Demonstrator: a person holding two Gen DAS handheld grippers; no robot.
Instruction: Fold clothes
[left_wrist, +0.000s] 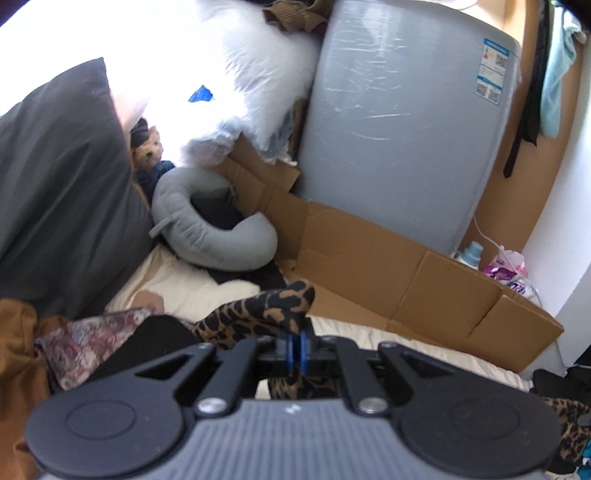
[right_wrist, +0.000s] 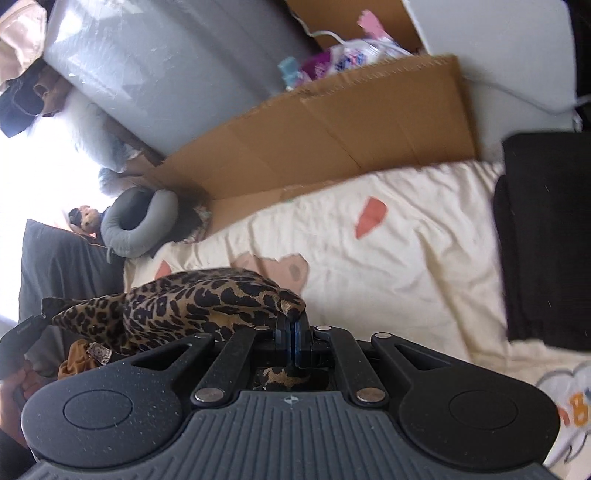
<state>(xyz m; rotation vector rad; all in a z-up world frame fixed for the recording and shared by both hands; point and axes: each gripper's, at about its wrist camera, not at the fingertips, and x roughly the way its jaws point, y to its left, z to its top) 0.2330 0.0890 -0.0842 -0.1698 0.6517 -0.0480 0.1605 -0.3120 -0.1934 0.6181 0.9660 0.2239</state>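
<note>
A leopard-print garment (left_wrist: 258, 310) is pinched between the blue pads of my left gripper (left_wrist: 298, 343), which is shut on it. Its cloth bunches above the fingers and hangs below them. In the right wrist view the same leopard-print garment (right_wrist: 192, 299) stretches leftward from my right gripper (right_wrist: 293, 332), which is also shut on a corner of it. At the far left of that view the left gripper (right_wrist: 22, 332) holds the other end, with a hand below it. The garment hangs above a cream bedsheet (right_wrist: 369, 258).
A dark folded cloth (right_wrist: 546, 240) lies on the bed at the right. Flattened cardboard (right_wrist: 332, 122) and a tall grey wrapped bundle (left_wrist: 399, 122) line the far side. A grey neck pillow (left_wrist: 207, 229), a dark pillow (left_wrist: 62, 192) and floral and brown clothes (left_wrist: 74, 343) sit left.
</note>
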